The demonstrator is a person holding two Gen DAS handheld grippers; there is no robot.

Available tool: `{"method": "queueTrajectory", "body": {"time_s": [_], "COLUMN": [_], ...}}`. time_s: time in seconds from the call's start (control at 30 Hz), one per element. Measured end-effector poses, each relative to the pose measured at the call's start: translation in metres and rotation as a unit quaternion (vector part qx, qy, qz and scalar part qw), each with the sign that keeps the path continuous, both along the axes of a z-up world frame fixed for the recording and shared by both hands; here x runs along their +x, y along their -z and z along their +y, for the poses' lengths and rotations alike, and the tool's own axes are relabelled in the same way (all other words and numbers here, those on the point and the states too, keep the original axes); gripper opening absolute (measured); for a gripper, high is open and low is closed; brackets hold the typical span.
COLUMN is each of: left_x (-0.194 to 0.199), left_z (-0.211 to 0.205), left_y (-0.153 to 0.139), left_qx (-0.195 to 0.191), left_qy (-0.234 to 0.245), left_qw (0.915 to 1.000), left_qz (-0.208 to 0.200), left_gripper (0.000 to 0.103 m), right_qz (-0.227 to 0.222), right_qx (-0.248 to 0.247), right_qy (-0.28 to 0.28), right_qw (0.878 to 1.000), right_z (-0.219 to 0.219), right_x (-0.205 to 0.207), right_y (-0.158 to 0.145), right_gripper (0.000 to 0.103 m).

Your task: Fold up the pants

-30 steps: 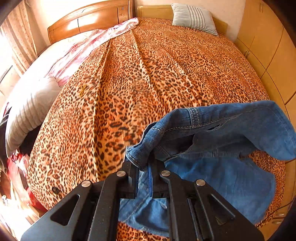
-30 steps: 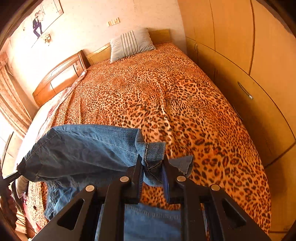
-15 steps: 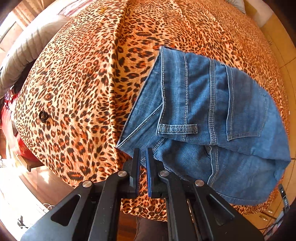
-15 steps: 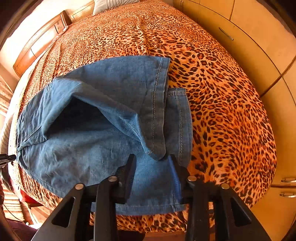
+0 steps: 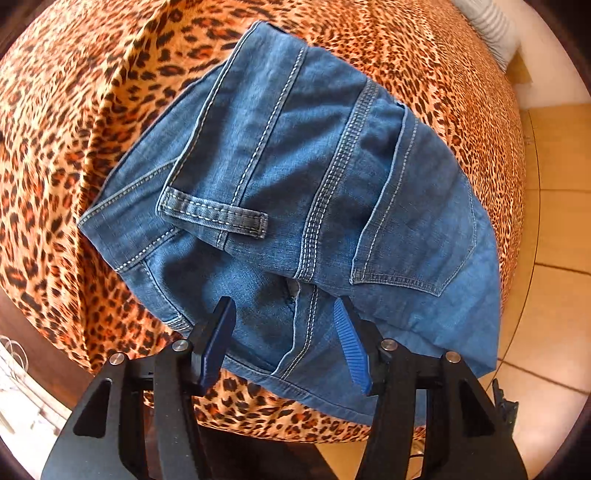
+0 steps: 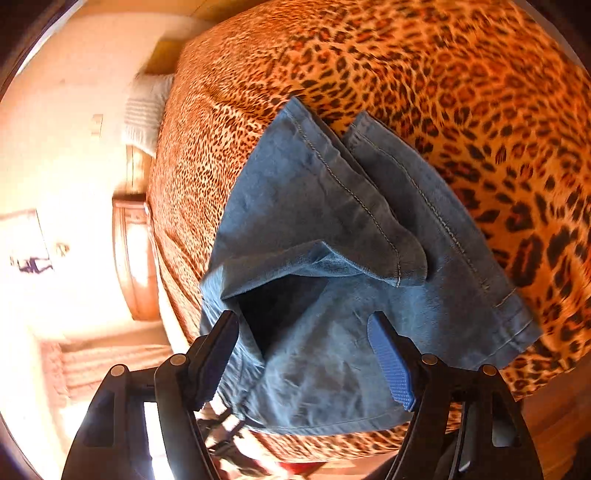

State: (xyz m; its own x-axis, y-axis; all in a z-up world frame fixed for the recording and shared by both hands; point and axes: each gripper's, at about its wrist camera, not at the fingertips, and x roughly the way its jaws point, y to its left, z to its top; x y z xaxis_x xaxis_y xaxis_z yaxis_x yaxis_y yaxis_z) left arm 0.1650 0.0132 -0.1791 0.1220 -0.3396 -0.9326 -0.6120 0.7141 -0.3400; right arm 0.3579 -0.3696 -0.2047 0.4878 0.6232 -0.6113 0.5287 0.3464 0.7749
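Both grippers have just let go. The left gripper and the right gripper are spreading their fingers, pinching nothing. The blue jeans now lie folded near the foot edge of the leopard bedspread. This fold looks done. Far beyond sits a pillow.

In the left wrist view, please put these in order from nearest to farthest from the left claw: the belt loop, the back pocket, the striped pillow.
1. Belt loop: on the jeans, just above the opening left claw.
2. Back pocket: to the right, only slightly farther.
3. Striped pillow: far upper right corner.
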Motion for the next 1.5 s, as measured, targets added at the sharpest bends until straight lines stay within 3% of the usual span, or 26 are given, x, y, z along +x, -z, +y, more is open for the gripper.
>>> {"method": "queueTrajectory", "body": {"time_s": [0.1, 0.3, 0.47, 0.5, 0.53, 0.57, 0.6, 0.67, 0.8, 0.9, 0.97, 1.07, 1.1, 1.13, 1.17, 1.2, 1.27, 1.37, 1.43, 1.5], "left_x": [0.002, 0.015, 0.029, 0.033, 0.036, 0.043, 0.047, 0.048, 0.044, 0.026, 0.024, 0.026, 0.027, 0.029, 0.027, 0.025, 0.028, 0.027, 0.027, 0.032], "left_z": [0.004, -0.005, -0.006, -0.005, -0.005, -0.004, -0.003, 0.002, 0.005, 0.01, 0.016, 0.025, 0.026, 0.025, 0.022, 0.018, 0.014, 0.013, 0.014, 0.012], "left_y": [0.008, 0.012, 0.018, 0.016, 0.013, 0.011, 0.008, -0.003, -0.043, -0.069, -0.068, -0.054, -0.053, -0.053, -0.053, -0.055, -0.057, -0.059, -0.059, -0.056], "left_qx": [-0.017, 0.008, 0.032, 0.036, 0.045, 0.053, 0.055, 0.058, 0.085, 0.099, 0.114, 0.091, 0.088, 0.091, 0.094, 0.098, 0.103, 0.102, 0.101, 0.101], "left_qy": [-0.03, -0.038, -0.039, -0.037, -0.033, -0.026, -0.018, -0.016, 0.004, 0.025, 0.033, 0.02, 0.017, 0.017, 0.019, 0.024, 0.03, 0.03, 0.029, 0.027], "left_qw": [0.9994, 0.9992, 0.9985, 0.9984, 0.9982, 0.998, 0.9982, 0.9981, 0.9955, 0.9918, 0.9902, 0.9947, 0.9951, 0.9948, 0.9943, 0.9938, 0.993, 0.993, 0.9933, 0.9935], "left_qz": [0.009, 0.013, 0.022, 0.021, 0.022, 0.022, 0.018, 0.007, -0.042, -0.076, -0.073, -0.045, -0.041, -0.043, -0.045, -0.047, -0.05, -0.05, -0.047, -0.046], "left_gripper": [0.054, 0.058, 0.059, 0.057, 0.039, 0.018, 0.013, 0.007, 0.006, 0.006, 0.006, 0.006, 0.006, 0.006, 0.006, 0.006, 0.006, 0.006, 0.006, 0.006], "right_qz": [0.007, 0.034, 0.048, 0.049, 0.045, 0.033, 0.022, -0.001, -0.056, -0.092, -0.089, -0.065, -0.055, -0.06, -0.067, -0.073, -0.094, -0.119, -0.12, -0.115], "right_qx": [0.03, 0.061, 0.045, 0.033, 0.017, 0.002, -0.009, -0.041, -0.095, -0.133, -0.162, -0.183, -0.212, -0.235, -0.26, -0.289, -0.359, -0.466, -0.511, -0.537], "right_qy": [0.033, 0.079, 0.071, 0.061, 0.057, 0.051, 0.043, 0.023, -0.011, -0.051, -0.067, -0.067, -0.073, -0.097, -0.128, -0.158, -0.22, -0.301, -0.345, -0.387], "right_qw": [0.999, 0.994, 0.995, 0.996, 0.997, 0.998, 0.999, 0.999, 0.994, 0.986, 0.981, 0.979, 0.973, 0.965, 0.955, 0.941, 0.902, 0.824, 0.778, 0.741], "right_z": [-0.002, -0.004, 0.005, 0.007, 0.008, 0.009, 0.01, 0.01, 0.005, 0.006, 0.001, -0.014, -0.015, -0.013, -0.006, 0.001, 0.022, 0.054, 0.071, 0.086], "right_x": [0.011, 0.028, 0.039, 0.042, 0.045, 0.047, 0.05, 0.054, 0.051, 0.037, 0.022, 0.007, 0.006, 0.004, 0.006, 0.004, 0.004, 0.002, 0.007, 0.019], "right_y": [0.007, 0.021, 0.031, 0.031, 0.029, 0.025, 0.022, 0.009, -0.027, -0.052, -0.055, -0.043, -0.043, -0.044, -0.046, -0.05, -0.058, -0.062, -0.054, -0.042], "right_gripper": [0.077, 0.08, 0.081, 0.078, 0.074, 0.061, 0.043, 0.021, 0.013, 0.012, 0.014, 0.018, 0.026, 0.034, 0.053, 0.062, 0.062, 0.066, 0.066, 0.065]}}
